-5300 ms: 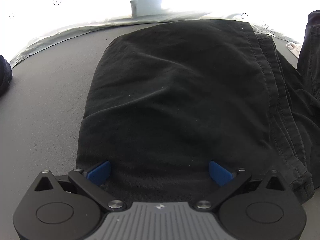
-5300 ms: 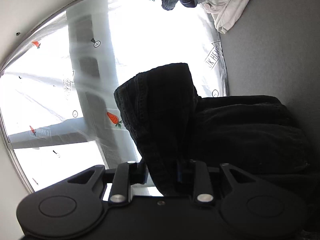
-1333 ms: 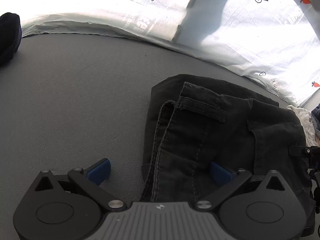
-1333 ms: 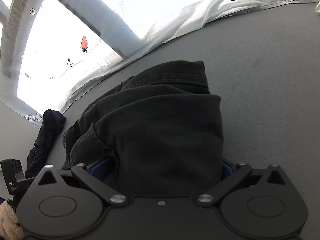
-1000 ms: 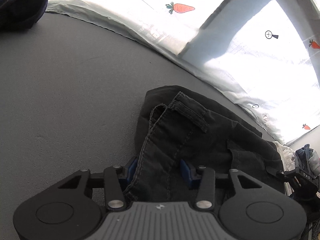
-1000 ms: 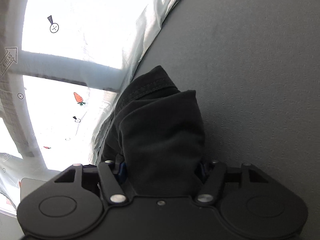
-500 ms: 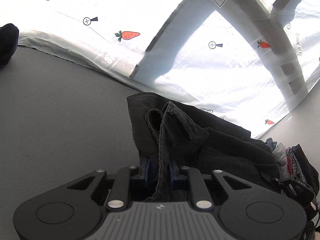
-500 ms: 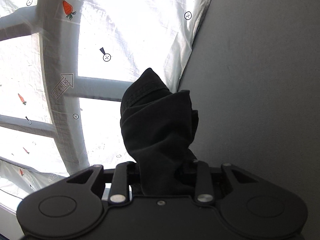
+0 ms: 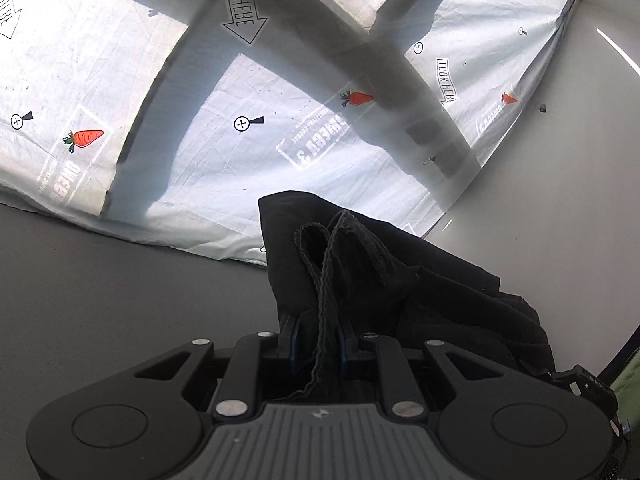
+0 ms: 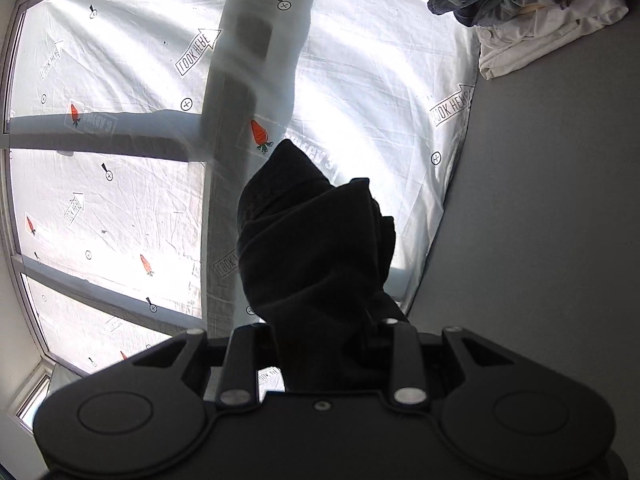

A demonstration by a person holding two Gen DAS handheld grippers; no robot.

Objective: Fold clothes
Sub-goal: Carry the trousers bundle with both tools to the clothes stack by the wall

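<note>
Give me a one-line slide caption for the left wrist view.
Left gripper shut on a seamed edge of the black garment, lifted above the grey surface before a carrot-print sheet.

Grey surface (image 10: 560,200) w/ clothes pile (image 10: 532,12)

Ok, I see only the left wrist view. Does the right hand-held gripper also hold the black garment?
Observer: Yes. The right hand-held gripper is shut on the garment; its jaws have just been closing on it.
Operator: How does the cloth sit there?
Observer: A bunched fold stands up from the jaws, in front of the printed sheet.
Operator: Are other clothes near?
Observer: A pile lies at the far end of the grey surface, apart from the garment.
</note>
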